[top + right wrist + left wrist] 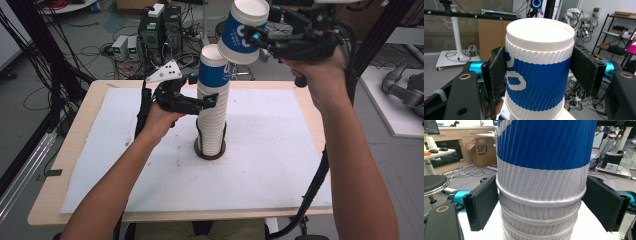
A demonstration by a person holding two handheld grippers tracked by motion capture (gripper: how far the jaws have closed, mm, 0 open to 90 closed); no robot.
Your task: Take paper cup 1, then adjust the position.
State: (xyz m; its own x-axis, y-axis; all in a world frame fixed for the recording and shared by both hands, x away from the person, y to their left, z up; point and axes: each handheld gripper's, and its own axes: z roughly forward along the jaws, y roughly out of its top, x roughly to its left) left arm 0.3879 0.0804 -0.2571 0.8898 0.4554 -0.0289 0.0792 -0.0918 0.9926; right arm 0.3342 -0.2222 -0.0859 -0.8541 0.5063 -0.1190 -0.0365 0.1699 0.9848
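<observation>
My right tongs (256,37) pinch one inverted cup (243,30); my left tongs (214,100) clamp the cup stack (212,120), whose ribbed rims appear close up in the left gripper view.

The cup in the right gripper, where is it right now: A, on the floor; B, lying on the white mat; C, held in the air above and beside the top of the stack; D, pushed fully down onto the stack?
C: the right gripper is shut on the cup, tilted in the air beside the top of the stack, which the left gripper grips.
</observation>
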